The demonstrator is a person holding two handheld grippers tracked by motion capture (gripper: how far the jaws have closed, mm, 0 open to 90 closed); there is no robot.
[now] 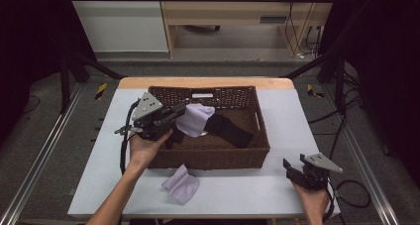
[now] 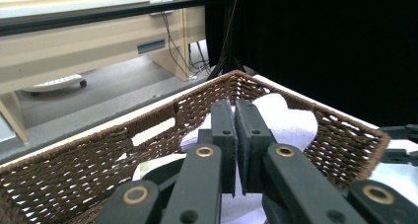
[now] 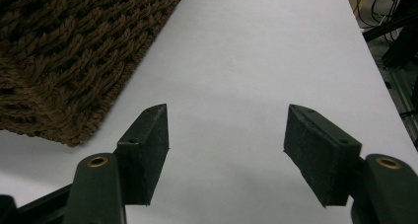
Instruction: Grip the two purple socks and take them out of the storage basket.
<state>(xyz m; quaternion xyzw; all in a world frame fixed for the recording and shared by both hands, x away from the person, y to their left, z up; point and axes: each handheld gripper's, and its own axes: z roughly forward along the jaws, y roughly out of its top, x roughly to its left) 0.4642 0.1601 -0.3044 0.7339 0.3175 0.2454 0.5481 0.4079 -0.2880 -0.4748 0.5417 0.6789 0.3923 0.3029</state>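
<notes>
A brown wicker basket (image 1: pixel 208 158) stands in the middle of the table. My left gripper (image 1: pixel 181 111) hovers over the basket's left part, shut on a lilac cloth (image 1: pixel 196 118) that hangs from its tips. In the left gripper view the jaws (image 2: pixel 235 105) are pressed together, with the pale cloth (image 2: pixel 288 123) bunched just beyond them inside the basket (image 2: pixel 74 174). A black cloth (image 1: pixel 230 130) lies on the basket floor. My right gripper (image 1: pixel 293 168) rests open at the table's front right, with nothing between its jaws (image 3: pixel 226 140).
A second lilac cloth (image 1: pixel 181 184) lies crumpled on the white table (image 1: pixel 292 116) in front of the basket. The basket's corner (image 3: pixel 74 51) sits left of the right gripper. Black frame posts flank the table, and a wooden desk (image 1: pixel 223 12) stands behind.
</notes>
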